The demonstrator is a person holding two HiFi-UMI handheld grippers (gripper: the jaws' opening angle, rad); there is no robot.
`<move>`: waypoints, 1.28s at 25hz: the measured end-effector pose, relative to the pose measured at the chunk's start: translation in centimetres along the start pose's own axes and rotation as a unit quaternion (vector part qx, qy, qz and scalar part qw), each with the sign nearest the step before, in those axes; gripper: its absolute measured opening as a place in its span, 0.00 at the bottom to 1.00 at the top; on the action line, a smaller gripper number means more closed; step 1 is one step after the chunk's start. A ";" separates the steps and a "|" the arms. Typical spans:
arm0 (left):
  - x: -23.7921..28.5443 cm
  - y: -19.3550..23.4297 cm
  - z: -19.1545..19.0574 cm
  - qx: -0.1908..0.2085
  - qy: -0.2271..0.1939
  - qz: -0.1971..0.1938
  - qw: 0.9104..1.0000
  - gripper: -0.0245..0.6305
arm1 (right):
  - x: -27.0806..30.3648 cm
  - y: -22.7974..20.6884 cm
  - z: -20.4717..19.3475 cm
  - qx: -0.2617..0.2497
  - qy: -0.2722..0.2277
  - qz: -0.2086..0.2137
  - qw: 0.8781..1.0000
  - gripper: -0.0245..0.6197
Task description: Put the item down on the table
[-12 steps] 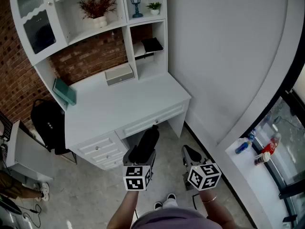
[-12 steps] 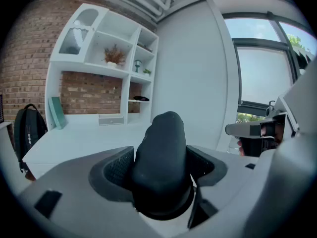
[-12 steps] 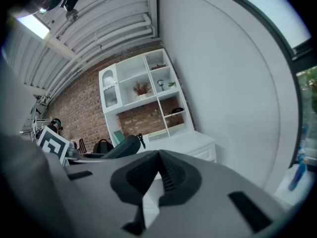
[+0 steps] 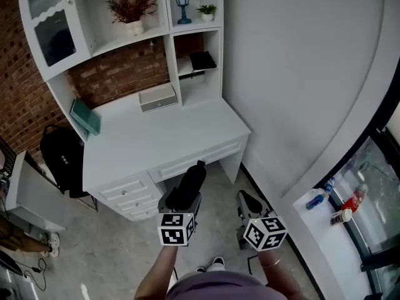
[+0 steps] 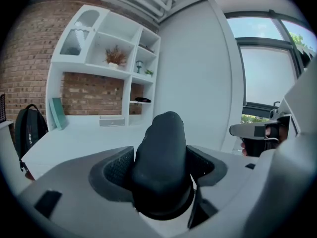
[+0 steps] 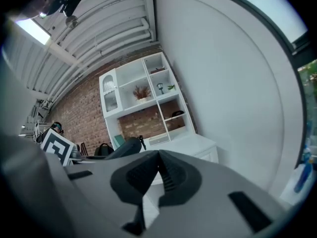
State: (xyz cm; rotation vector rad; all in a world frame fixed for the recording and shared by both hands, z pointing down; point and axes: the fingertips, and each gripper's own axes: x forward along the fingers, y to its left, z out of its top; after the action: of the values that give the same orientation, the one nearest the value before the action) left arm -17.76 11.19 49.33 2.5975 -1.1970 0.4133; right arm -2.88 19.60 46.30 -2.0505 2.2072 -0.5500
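The fingers [image 5: 116, 171] of your left gripper [image 4: 182, 200] pinch the dark rounded item [image 5: 163, 138] near its base, spread wide around it. Your right gripper [image 6: 158, 171] is empty, its fingers pressed together. The item hangs over the floor [image 4: 112, 255], short of the white tabletop [image 4: 156, 142]. Carry it forward over bare surface, lower until it rests, then let go.

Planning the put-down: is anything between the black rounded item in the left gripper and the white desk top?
Nothing visible: the black rounded item faces the white desk top, whose near part lies bare.
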 end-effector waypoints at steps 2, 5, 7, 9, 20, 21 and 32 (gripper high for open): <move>0.2 -0.3 0.1 -0.003 -0.002 0.003 1.000 0.55 | -0.1 -0.4 0.2 -0.002 -0.002 0.001 1.000 0.04; 0.6 -0.6 0.7 -0.003 -0.010 0.009 1.000 0.55 | -0.1 -0.7 0.7 -0.016 -0.005 0.008 1.000 0.04; 0.8 -1.0 1.0 0.000 -0.014 0.012 1.000 0.55 | -0.1 -1.0 0.8 -0.026 -0.005 0.014 1.000 0.04; 1.0 -1.2 1.3 0.001 -0.017 0.012 1.000 0.55 | 0.2 -1.2 1.1 -0.029 -0.004 0.017 0.999 0.04; 5.4 0.5 3.0 0.011 -0.006 0.019 1.000 0.55 | 3.6 -3.7 1.5 -0.022 0.004 0.021 1.000 0.04; 6.4 1.0 3.5 0.011 -0.007 0.019 1.000 0.55 | 4.5 -4.2 1.8 -0.022 0.002 0.018 1.000 0.04; 18.3 7.6 10.2 0.024 -0.024 0.012 0.999 0.55 | 16.7 -7.9 5.9 -0.035 -0.003 0.000 0.999 0.04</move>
State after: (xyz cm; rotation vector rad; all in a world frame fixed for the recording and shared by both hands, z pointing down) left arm -10.67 -9.83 47.18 2.6491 -1.2506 0.3917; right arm 4.63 1.78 46.33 -2.0817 2.2545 -0.4744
